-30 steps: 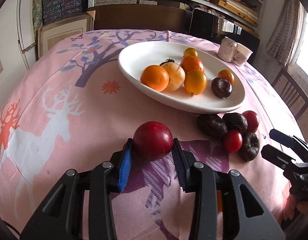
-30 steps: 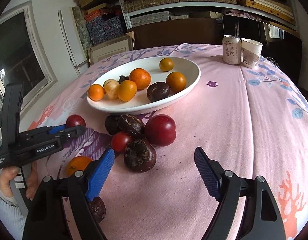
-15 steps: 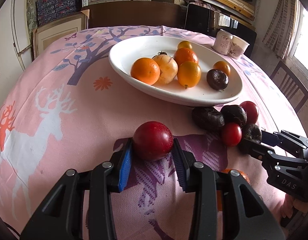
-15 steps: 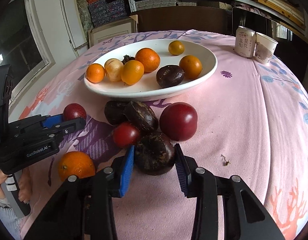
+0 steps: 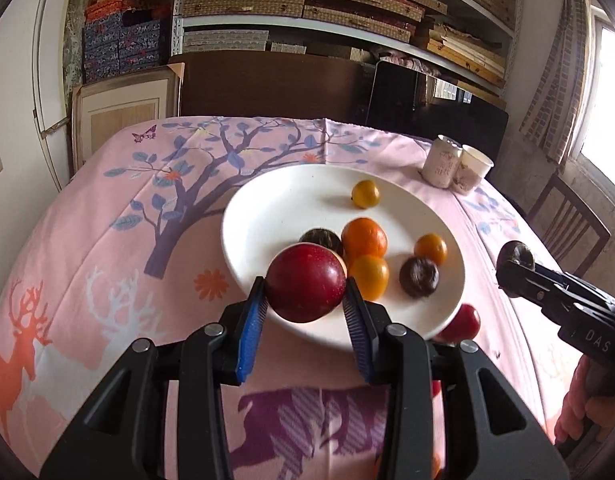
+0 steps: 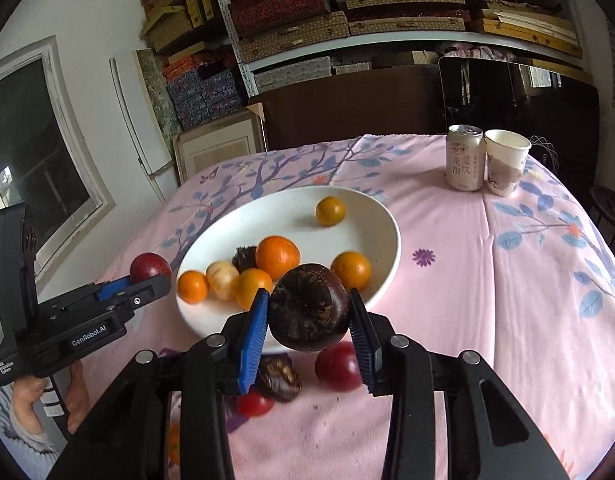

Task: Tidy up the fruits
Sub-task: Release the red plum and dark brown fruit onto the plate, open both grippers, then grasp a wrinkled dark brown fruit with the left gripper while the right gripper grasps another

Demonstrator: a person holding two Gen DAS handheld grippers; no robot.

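Observation:
My left gripper (image 5: 305, 302) is shut on a red plum (image 5: 305, 282) and holds it in the air over the near rim of the white oval plate (image 5: 267, 208). My right gripper (image 6: 307, 318) is shut on a dark wrinkled fruit (image 6: 307, 306) and holds it above the plate's (image 6: 371, 216) near edge. The plate holds several oranges (image 6: 277, 256), a pale fruit (image 6: 223, 280) and dark fruits (image 5: 419, 278). A red plum (image 6: 337, 366), a dark fruit (image 6: 279, 376) and a small red fruit (image 6: 253, 402) lie on the cloth below. The left gripper with its plum (image 6: 150, 266) shows in the right wrist view.
A drink can (image 6: 465, 158) and a paper cup (image 6: 505, 162) stand at the table's far right. The pink printed cloth (image 6: 507, 280) covers the round table. Shelves with boxes fill the back wall. A wooden chair (image 5: 567, 224) stands at the right.
Both grippers rose from the cloth and moved toward the plate. The right gripper lifted the dark fruit it had closed on. The left carried its red plum up.

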